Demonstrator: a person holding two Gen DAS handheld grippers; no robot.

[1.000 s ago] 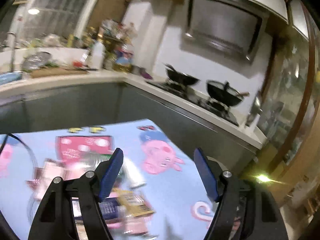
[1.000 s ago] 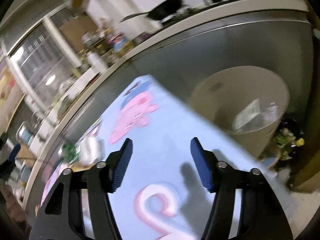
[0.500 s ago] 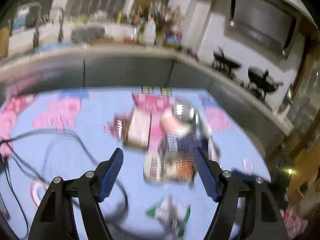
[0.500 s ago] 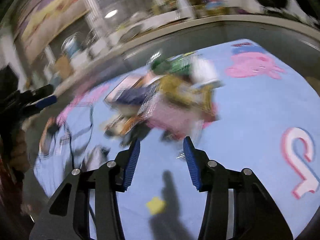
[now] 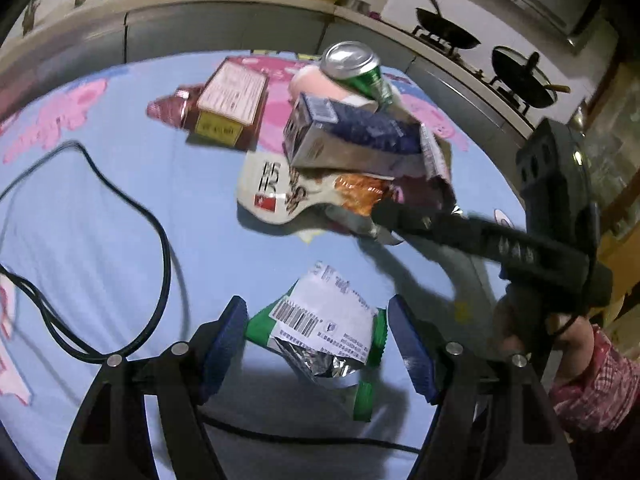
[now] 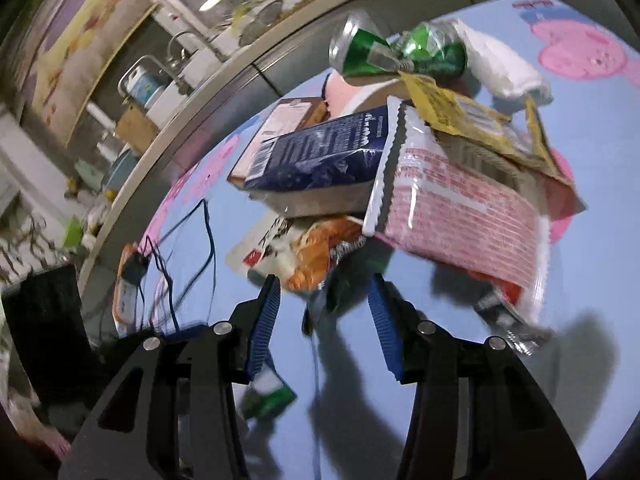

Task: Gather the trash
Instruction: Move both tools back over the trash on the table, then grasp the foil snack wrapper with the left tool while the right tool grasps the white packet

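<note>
A heap of trash lies on the blue cartoon tablecloth (image 5: 100, 208): a green can (image 5: 356, 72) (image 6: 360, 56), a dark blue carton (image 5: 352, 136) (image 6: 316, 160), a white and orange snack bag (image 5: 288, 192) (image 6: 316, 248) and a pink and white packet (image 6: 460, 208). Apart from the heap lies a crumpled green and white wrapper (image 5: 320, 328). My left gripper (image 5: 316, 340) is open and straddles it, its pads close to both edges. My right gripper (image 6: 324, 308) (image 5: 400, 216) is open at the heap's near edge, just below the orange bag, and nothing is pinched.
A brown box with a white label (image 5: 228, 100) lies behind the heap. Black cables (image 5: 160, 240) loop over the cloth on the left. A hand in a pink checked sleeve (image 5: 592, 376) holds the right gripper. Kitchen counter with woks (image 5: 448, 36) runs behind.
Both grippers have swung down from the kitchen view to the trash. The left has dropped over the green and white wrapper. The right has moved in to the heap and its jaws have narrowed.
</note>
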